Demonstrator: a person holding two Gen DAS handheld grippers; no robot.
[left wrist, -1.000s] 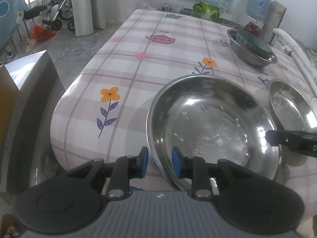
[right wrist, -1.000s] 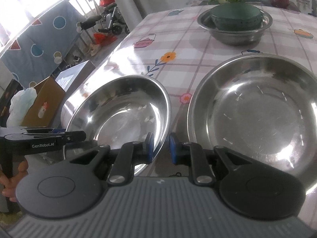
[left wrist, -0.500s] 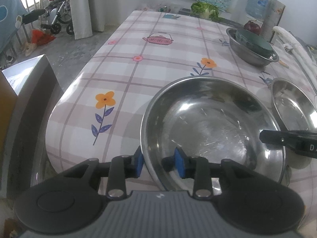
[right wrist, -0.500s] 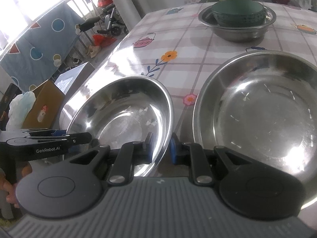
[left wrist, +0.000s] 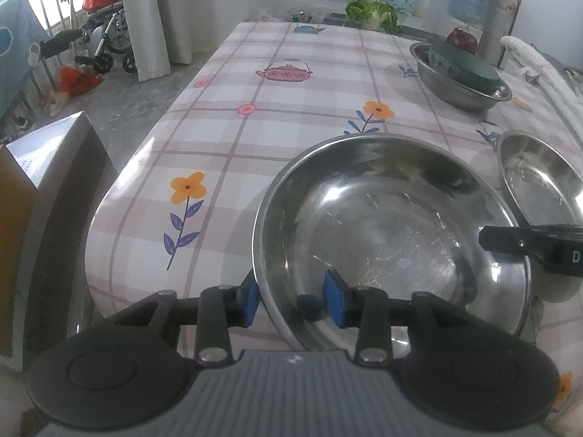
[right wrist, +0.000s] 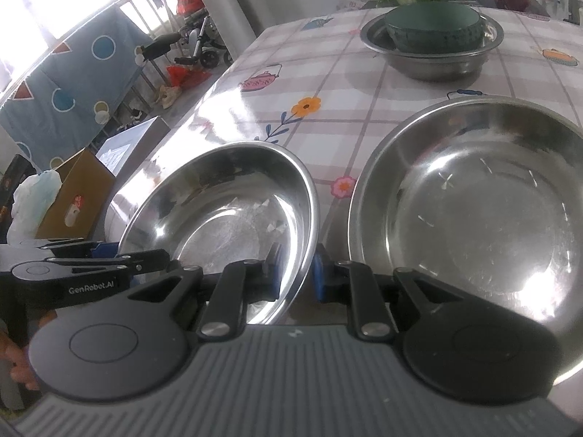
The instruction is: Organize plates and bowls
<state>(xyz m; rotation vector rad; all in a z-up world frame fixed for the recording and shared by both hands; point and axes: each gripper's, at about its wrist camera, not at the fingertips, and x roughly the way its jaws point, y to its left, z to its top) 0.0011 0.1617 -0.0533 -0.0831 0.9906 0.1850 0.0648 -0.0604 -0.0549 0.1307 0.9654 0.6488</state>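
A: Bowls on a checked table: how far along?

B: Near bowl (right wrist: 226, 211) sits clamped at its rim by the right gripper (right wrist: 295, 273); left gripper (left wrist: 291, 296) straddles the opposite rim, jaws opening.

A: Beyond the fingers?

B: Second steel bowl (right wrist: 473, 225) unstacked; farther, green bowl (right wrist: 433, 25) already nested in a steel basin (right wrist: 437, 62).

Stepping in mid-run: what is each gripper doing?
Left gripper: jaws opening, astride the bowl rim.
Right gripper: shut on the same bowl's rim.
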